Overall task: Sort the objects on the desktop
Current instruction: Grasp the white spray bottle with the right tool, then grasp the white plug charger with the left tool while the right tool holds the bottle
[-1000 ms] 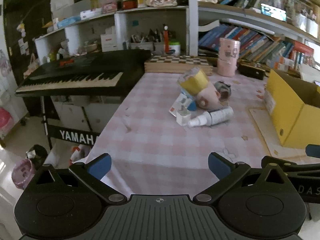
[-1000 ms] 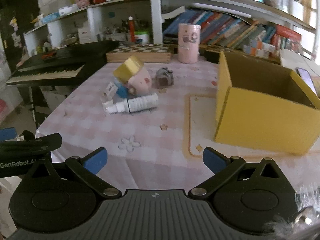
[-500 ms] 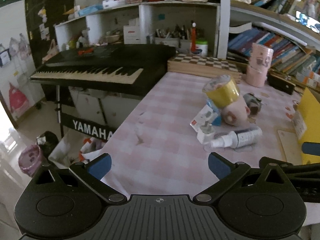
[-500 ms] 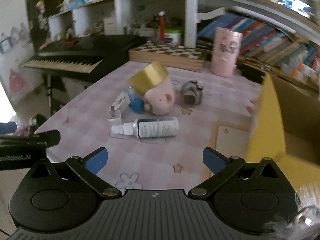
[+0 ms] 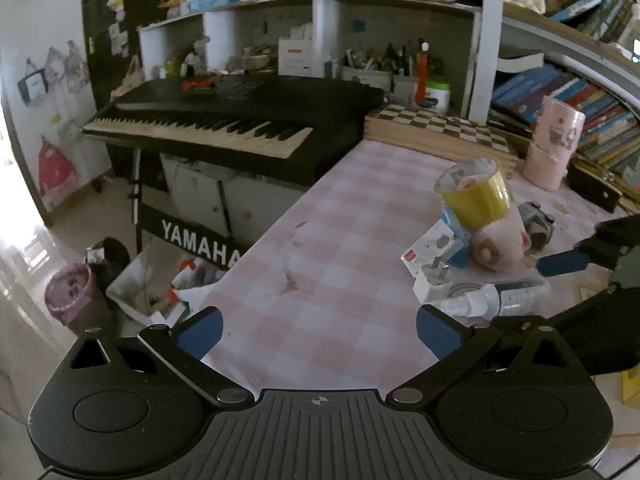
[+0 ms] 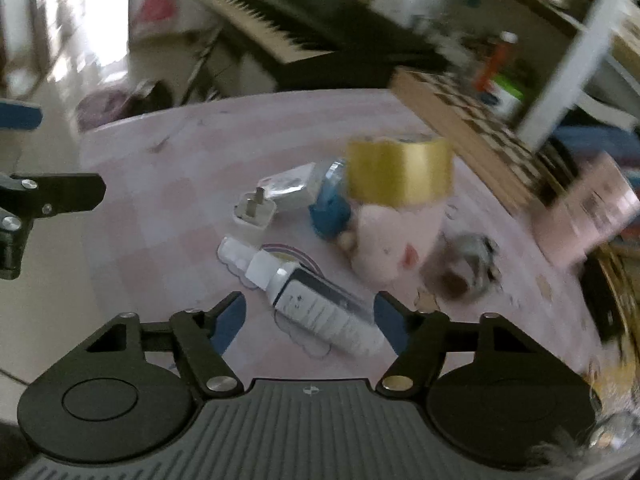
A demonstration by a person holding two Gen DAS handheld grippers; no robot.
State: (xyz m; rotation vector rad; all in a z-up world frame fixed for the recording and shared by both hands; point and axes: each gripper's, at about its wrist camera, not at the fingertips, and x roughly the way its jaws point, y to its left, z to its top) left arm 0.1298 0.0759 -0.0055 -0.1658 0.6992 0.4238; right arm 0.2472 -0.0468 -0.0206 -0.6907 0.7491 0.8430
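Pink checked tabletop (image 5: 344,264) carrying cluster of objects toward its right side, keyboard (image 5: 224,120) standing off left edge. White spray bottle (image 6: 316,304) lying flat at cluster's near side, sitting between spread fingers of right gripper (image 6: 308,324), not pinched. White plug adapter (image 6: 253,216) just beside nozzle. Yellow tape roll (image 6: 400,172) leaning on pink plush toy (image 6: 396,240) behind. Left gripper (image 5: 318,330) hovering near tabletop's left edge, fingers spread, holding nothing.

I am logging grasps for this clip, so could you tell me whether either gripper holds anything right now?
Nothing is held. The right gripper is open with the spray bottle lying between its fingers, ungripped; the left gripper is open over bare tablecloth.
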